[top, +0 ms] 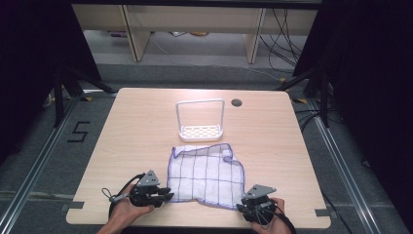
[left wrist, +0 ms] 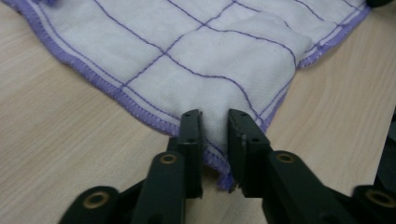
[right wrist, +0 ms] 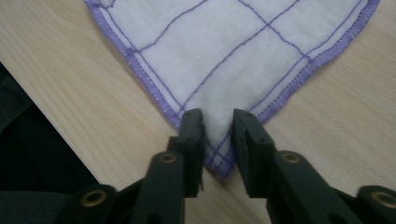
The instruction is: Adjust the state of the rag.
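A white cloth [top: 207, 173] with a purple grid and purple hem lies spread on the wooden table [top: 136, 126], near its front. My left gripper [top: 168, 196] is at the cloth's near left corner. In the left gripper view the jaws of this gripper [left wrist: 215, 140] stand a narrow gap apart, with the puckered cloth [left wrist: 201, 60] corner pinched between them. My right gripper [top: 242, 207] is at the near right corner. Its jaws [right wrist: 218, 140] hold the cloth [right wrist: 243, 42] tip the same way. Both grippers rest low on the table.
A white rack [top: 200, 130] with a tall wire hoop stands just behind the cloth at mid table. A round cable hole [top: 236, 102] sits at the back. The front table edge runs close under both hands.
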A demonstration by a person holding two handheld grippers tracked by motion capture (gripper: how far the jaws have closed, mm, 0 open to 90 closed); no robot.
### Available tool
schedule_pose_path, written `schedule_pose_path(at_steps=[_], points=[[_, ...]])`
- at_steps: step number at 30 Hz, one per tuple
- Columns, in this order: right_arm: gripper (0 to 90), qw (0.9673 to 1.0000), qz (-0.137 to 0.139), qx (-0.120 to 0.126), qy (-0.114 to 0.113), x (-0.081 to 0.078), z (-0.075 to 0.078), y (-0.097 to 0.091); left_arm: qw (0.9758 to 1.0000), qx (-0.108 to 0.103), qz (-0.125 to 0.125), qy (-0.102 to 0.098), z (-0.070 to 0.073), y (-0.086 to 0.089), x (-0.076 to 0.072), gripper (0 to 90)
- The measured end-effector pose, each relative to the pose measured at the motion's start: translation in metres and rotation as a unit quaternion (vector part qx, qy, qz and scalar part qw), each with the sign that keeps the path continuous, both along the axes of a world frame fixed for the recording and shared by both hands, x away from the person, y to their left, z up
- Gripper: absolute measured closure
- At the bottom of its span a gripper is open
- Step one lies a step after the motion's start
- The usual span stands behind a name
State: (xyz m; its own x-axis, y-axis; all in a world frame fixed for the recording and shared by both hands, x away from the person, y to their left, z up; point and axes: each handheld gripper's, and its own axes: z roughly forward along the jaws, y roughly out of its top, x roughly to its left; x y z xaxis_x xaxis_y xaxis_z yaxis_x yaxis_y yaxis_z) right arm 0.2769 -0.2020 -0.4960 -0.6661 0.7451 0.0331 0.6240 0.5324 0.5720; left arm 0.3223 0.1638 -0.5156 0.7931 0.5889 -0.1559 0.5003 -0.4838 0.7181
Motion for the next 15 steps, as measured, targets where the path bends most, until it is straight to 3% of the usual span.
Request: schedule_pose_path(at_steps=[2, 3, 4, 5, 7, 8, 9, 10, 12, 13, 14, 15], points=[[80.4, 1.0000, 0.004, -0.001, -0.002, 0.000, 0.000, 0.000, 1.0000, -0.003, -0.005, -0.002, 0.000, -0.001, -0.001, 79.4], [84.1, 1.0000, 0.004, -0.002, 0.000, -0.001, 0.000, 0.000, 0.9998, 0.011, -0.015, -0.007, 0.000, -0.001, -0.001, 82.6], [86.8, 0.9999, 0.005, 0.004, 0.008, -0.001, 0.001, -0.001, 0.9998, 0.004, -0.016, -0.009, 0.000, -0.003, -0.002, 85.2], [86.8, 0.9999, 0.005, 0.004, 0.008, -0.001, 0.001, -0.001, 0.9996, 0.013, -0.020, -0.014, 0.000, -0.002, -0.002, 85.2], [87.6, 1.0000, 0.006, 0.006, -0.001, -0.001, 0.000, -0.002, 0.9997, 0.007, -0.020, -0.014, 0.001, -0.003, -0.004, 86.4], [87.7, 0.9999, 0.013, 0.008, -0.006, -0.001, 0.001, -0.002, 0.9993, 0.017, -0.027, -0.018, 0.002, -0.001, -0.004, 86.9], [87.8, 0.9998, 0.016, 0.007, -0.005, -0.002, 0.004, -0.003, 0.9998, -0.001, -0.019, -0.009, 0.003, -0.001, -0.007, 87.0], [87.8, 0.9993, 0.022, 0.016, -0.027, -0.002, 0.008, -0.005, 0.9994, -0.001, -0.031, -0.014, 0.007, 0.002, -0.010, 87.1], [87.8, 0.9995, 0.020, 0.018, -0.018, -0.005, 0.012, -0.006, 0.9995, -0.006, -0.030, -0.010, 0.008, 0.004, -0.013, 87.1], [87.8, 0.9985, 0.026, 0.030, -0.036, -0.009, 0.014, -0.007, 0.9992, -0.009, -0.037, -0.009, 0.010, 0.005, -0.016, 87.0], [87.8, 0.9985, 0.026, 0.030, -0.036, -0.009, 0.014, -0.007, 0.9990, -0.009, -0.044, -0.009, 0.011, 0.006, -0.020, 87.0], [87.8, 0.9988, 0.028, 0.030, -0.025, -0.012, 0.017, -0.008, 0.9987, -0.007, -0.051, -0.005, 0.011, 0.007, -0.024, 86.9]])
